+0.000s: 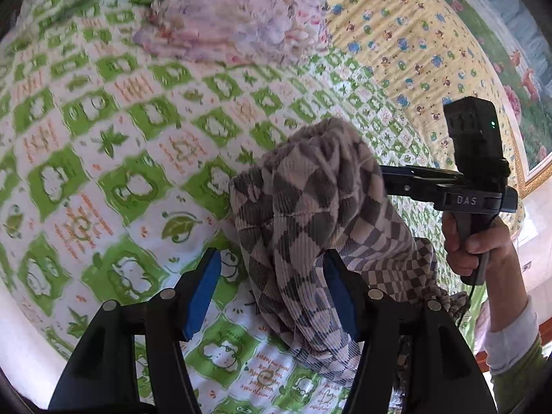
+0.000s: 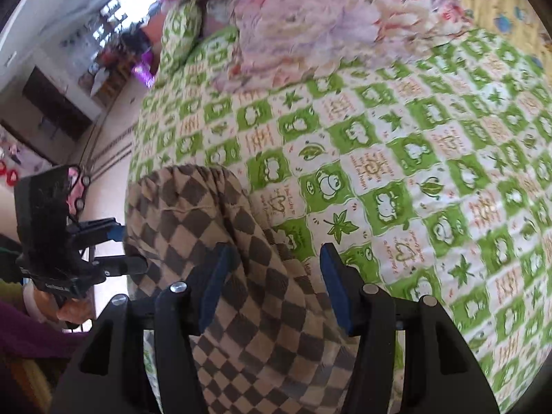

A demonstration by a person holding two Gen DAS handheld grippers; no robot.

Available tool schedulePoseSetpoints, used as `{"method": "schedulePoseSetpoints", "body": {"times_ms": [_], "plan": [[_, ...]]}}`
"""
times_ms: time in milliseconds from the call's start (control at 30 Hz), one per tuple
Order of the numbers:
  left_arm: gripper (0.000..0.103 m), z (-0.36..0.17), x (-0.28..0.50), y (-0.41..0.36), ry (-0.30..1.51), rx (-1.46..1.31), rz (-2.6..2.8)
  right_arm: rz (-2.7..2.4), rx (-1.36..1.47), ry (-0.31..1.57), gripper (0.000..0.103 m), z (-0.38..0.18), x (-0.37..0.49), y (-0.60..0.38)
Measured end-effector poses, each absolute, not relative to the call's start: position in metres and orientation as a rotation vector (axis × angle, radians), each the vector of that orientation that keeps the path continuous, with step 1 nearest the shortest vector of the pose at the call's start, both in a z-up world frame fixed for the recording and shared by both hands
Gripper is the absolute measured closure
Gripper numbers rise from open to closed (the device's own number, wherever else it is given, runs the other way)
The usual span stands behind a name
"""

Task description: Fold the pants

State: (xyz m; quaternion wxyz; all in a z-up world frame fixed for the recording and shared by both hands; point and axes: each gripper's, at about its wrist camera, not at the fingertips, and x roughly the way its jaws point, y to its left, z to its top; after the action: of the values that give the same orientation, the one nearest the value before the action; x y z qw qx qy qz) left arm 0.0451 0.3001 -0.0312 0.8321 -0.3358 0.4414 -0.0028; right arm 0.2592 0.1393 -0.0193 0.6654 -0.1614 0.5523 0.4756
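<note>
Pants (image 1: pixel 310 214) bunched on bed | left tongs (image 1: pixel 272 296) part-open, fabric between pads, grip unclear | right tongs (image 2: pixel 272 286) part-open astride fabric, grip unclear | waistband far end, long axis running away | green quilt (image 1: pixel 103 138) beyond

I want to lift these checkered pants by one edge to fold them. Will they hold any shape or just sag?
The checkered pants would probably sag: they already lie bunched in soft folds on the green-and-white quilt. The ribbed knit looks thin, so likely light. The gathered waistband may stretch when pulled. The textured cloth seems unlikely to slip from the tongs.
</note>
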Motion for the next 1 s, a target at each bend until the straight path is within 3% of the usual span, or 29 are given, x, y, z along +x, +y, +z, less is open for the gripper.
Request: {"method": "schedulePoseSetpoints", "body": {"times_ms": [200,300,333,367,400,433,500,567,700,1000], "plan": [[0.041,-0.055,0.049,0.305,0.962,-0.791,-0.037,1.133,-0.37,1.391,0.033,-0.06,0.276,0.15],[0.041,-0.056,0.054,0.301,0.953,-0.767,-0.033,1.13,-0.335,1.414,0.032,-0.068,0.279,0.153],[0.042,-0.056,0.056,0.298,0.953,-0.754,-0.03,1.138,-0.335,1.41,0.034,-0.067,0.277,0.154],[0.042,-0.055,0.059,0.294,0.955,-0.74,-0.028,1.161,-0.319,1.415,0.047,-0.066,0.276,0.156],[0.043,-0.055,0.061,0.291,0.954,-0.725,-0.027,1.193,-0.276,1.435,0.07,-0.065,0.275,0.155],[0.044,-0.054,0.063,0.288,0.952,-0.712,-0.029,1.192,-0.254,1.43,0.072,-0.063,0.273,0.153],[0.058,-0.053,0.066,0.284,0.948,-0.706,-0.056,1.179,-0.275,1.396,0.083,-0.056,0.267,0.152],[0.064,-0.051,0.067,0.282,0.937,-0.701,-0.059,1.128,-0.247,1.371,0.092,-0.047,0.266,0.145],[0.071,-0.03,0.061,0.277,0.884,-0.668,-0.092,1.065,-0.162,1.287,0.094,-0.017,0.264,0.127],[0.074,0.035,0.05,0.248,0.765,-0.568,-0.185,1.035,-0.034,1.104,0.094,0.056,0.229,0.064]]}}
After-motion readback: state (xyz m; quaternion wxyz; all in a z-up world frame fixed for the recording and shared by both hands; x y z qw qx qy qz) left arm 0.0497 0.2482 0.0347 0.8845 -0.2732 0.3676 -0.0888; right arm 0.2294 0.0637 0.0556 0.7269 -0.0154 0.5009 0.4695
